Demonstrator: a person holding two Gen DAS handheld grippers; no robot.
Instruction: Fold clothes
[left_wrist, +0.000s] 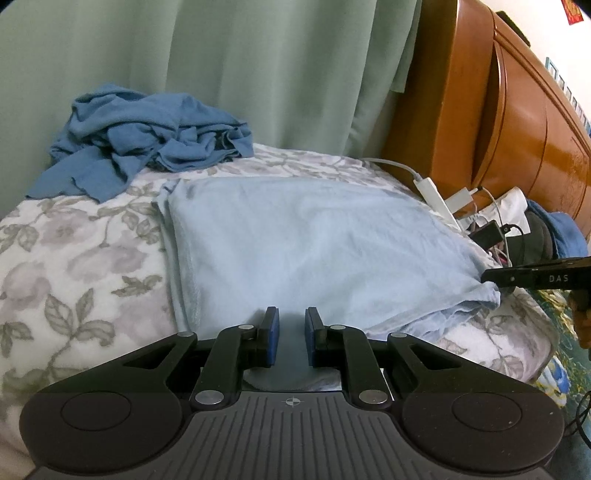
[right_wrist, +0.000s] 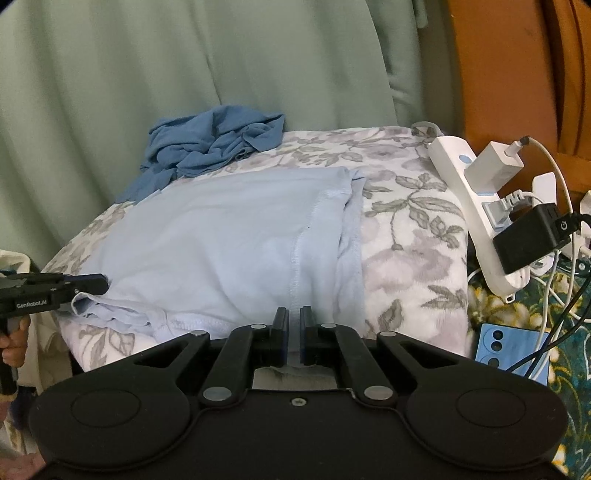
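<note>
Lying flat on the floral blanket of the bed, the light blue garment is pinched along its near edge by both tools: left gripper jaws clamped on fabric, right gripper jaws likewise. A crumpled darker blue garment sits behind, near the green curtain.

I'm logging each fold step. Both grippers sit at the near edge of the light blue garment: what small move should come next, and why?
Probably lift the near edge and carry it toward the far edge. The left gripper and right gripper both look pinched on the near hem of the light blue garment, which lies flat on the floral blanket.
</note>
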